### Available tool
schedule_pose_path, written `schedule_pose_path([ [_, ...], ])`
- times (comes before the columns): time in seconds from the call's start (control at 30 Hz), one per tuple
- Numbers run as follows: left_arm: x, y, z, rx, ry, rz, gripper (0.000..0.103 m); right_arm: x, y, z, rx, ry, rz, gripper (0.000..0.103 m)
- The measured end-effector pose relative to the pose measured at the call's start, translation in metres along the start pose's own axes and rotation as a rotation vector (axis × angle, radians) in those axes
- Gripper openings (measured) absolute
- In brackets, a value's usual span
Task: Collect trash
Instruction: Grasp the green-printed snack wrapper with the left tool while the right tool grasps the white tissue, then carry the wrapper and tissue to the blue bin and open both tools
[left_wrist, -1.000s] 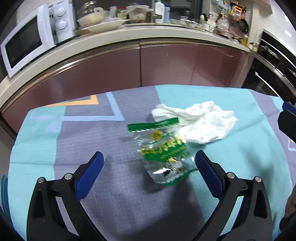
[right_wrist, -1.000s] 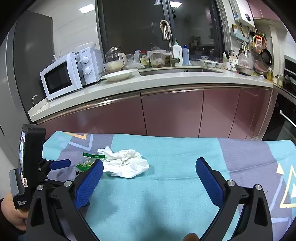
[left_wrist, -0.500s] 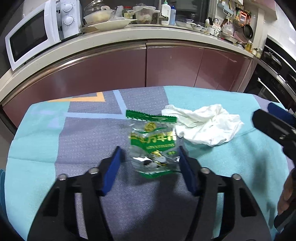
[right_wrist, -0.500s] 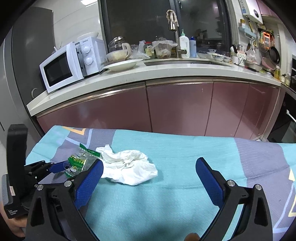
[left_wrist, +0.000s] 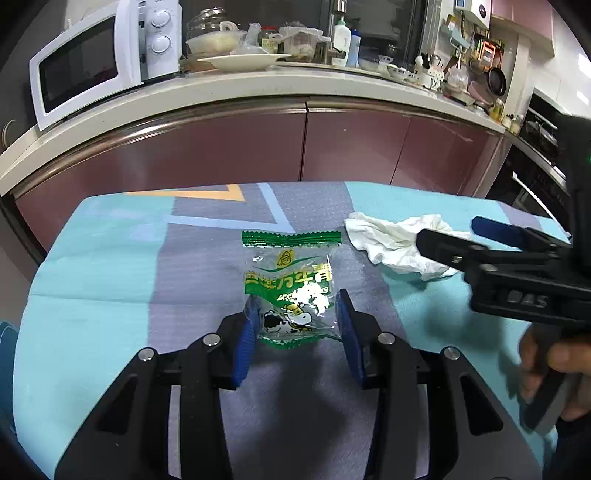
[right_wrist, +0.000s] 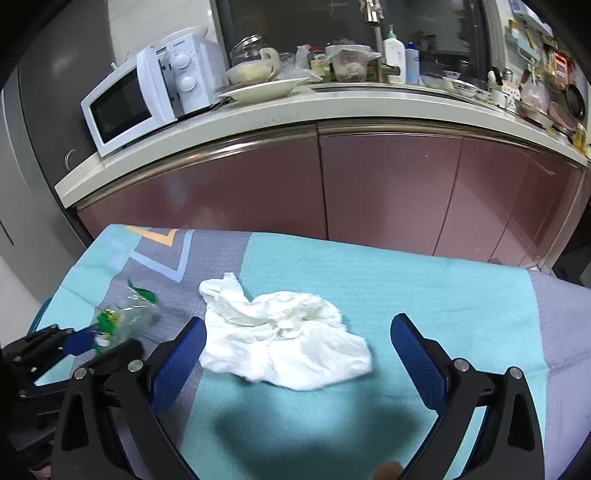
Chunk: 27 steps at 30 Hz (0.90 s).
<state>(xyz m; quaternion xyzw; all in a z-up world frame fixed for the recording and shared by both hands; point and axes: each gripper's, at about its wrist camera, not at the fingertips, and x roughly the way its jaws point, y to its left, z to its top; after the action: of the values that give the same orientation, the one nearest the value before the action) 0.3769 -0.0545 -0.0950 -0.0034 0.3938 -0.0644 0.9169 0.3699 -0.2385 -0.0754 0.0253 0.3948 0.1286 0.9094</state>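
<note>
The left gripper (left_wrist: 295, 325) had its jaws just closing on the lower end of the snack wrapper (left_wrist: 290, 284), which stood between them above the table (left_wrist: 92, 266), its long axis running away from the camera, green sealed edge farthest; the pads looked pressed on its sides. The right gripper (right_wrist: 297, 354) was nearer the crumpled tissue (right_wrist: 288, 343), lying flat on the table between its wide-spread jaws, long axis crosswise, untouched.

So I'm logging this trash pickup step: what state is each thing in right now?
Snack wrapper: empty, upright, lower end pinched between the left jaws.
Left gripper: jaws have just been closing, now shut on the wrapper.
White tissue: crumpled, lying loose on the tablecloth.
Right gripper: jaws wide open, straddling the tissue, gripping nothing.
Microwave: door shut.
</note>
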Motion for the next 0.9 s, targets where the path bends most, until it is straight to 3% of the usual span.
schedule_pose_path([
  [0.2,-0.025,0.011,-0.002,-0.004,-0.043,0.012,0.041,0.016,0.008,0.0,-0.022,0.04,0.012,0.096],
  [0.3,-0.035,0.014,-0.003,0.004,-0.061,0.021,0.041,0.023,0.014,0.001,-0.051,0.07,0.011,0.069],
  [0.47,-0.049,0.02,-0.002,-0.004,-0.082,0.028,0.041,0.024,0.018,0.0,-0.074,0.083,-0.018,0.046],
  [0.6,-0.058,0.026,-0.007,-0.01,-0.094,0.039,0.041,0.021,0.019,0.0,-0.082,0.087,0.011,0.013],
  [0.9,-0.079,0.045,-0.018,-0.038,-0.114,0.048,0.041,-0.01,0.024,-0.012,-0.055,0.041,0.033,0.008],
])
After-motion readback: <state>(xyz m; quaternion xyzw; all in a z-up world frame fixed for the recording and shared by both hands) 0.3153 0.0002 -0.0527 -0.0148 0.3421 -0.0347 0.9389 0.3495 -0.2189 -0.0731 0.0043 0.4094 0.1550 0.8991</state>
